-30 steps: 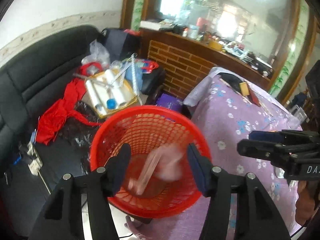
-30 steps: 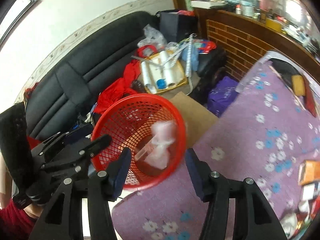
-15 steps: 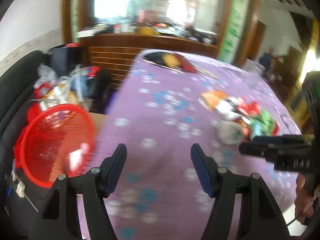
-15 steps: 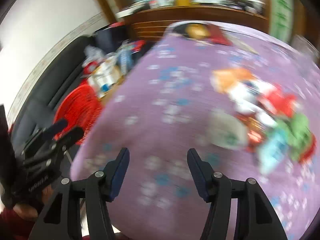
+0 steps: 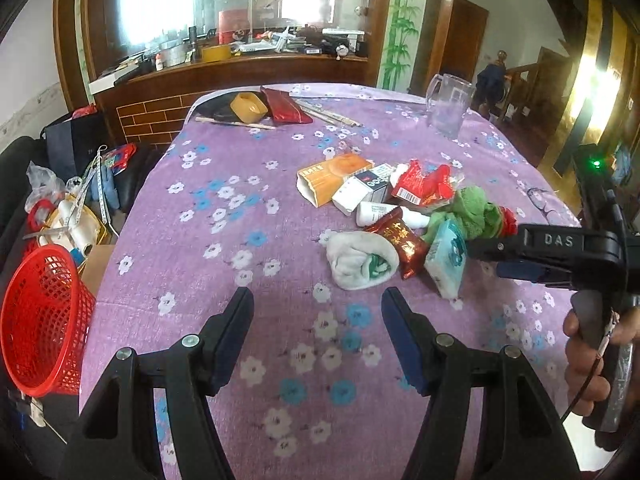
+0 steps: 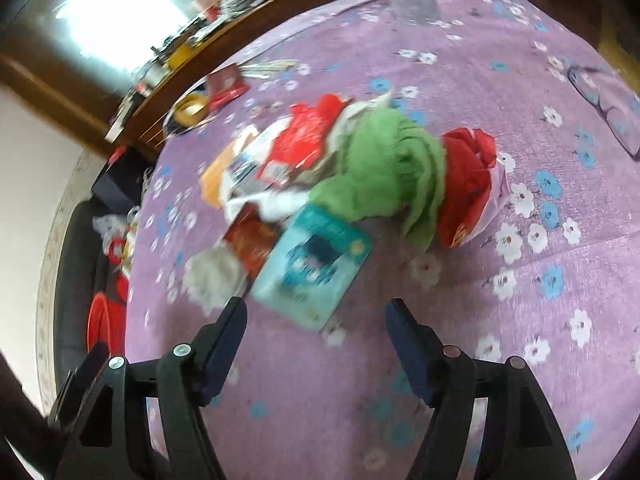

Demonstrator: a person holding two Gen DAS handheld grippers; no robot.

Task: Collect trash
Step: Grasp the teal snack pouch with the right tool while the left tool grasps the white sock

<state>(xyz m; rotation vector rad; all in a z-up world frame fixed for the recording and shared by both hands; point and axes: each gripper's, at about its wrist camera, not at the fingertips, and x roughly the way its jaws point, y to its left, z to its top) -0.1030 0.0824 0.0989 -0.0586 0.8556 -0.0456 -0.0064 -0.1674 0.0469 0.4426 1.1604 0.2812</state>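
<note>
Both tools hang empty over the tabletop covered in a purple flowered cloth [image 5: 224,216], and the step in hand looks like choosing the next piece from the litter heap. The left gripper [image 5: 318,312] has its jaws apart with only cloth between them, just short of the heap's nearest piece, a crumpled white wad with green print [image 5: 360,260]; it should ease forward and straddle that wad before closing. The right gripper [image 6: 316,320] has jaws widening, nothing between them, with the pale teal tissue packet [image 6: 312,268] just ahead on the heap's near edge; take its short side, low, so it does not slide. Behind in the heap lie a green rag [image 6: 384,168] and red foil wrappers [image 6: 468,188]. The red mesh plastic basket [image 5: 40,320] sits off the tabletop's left edge, well apart from the heap.
</note>
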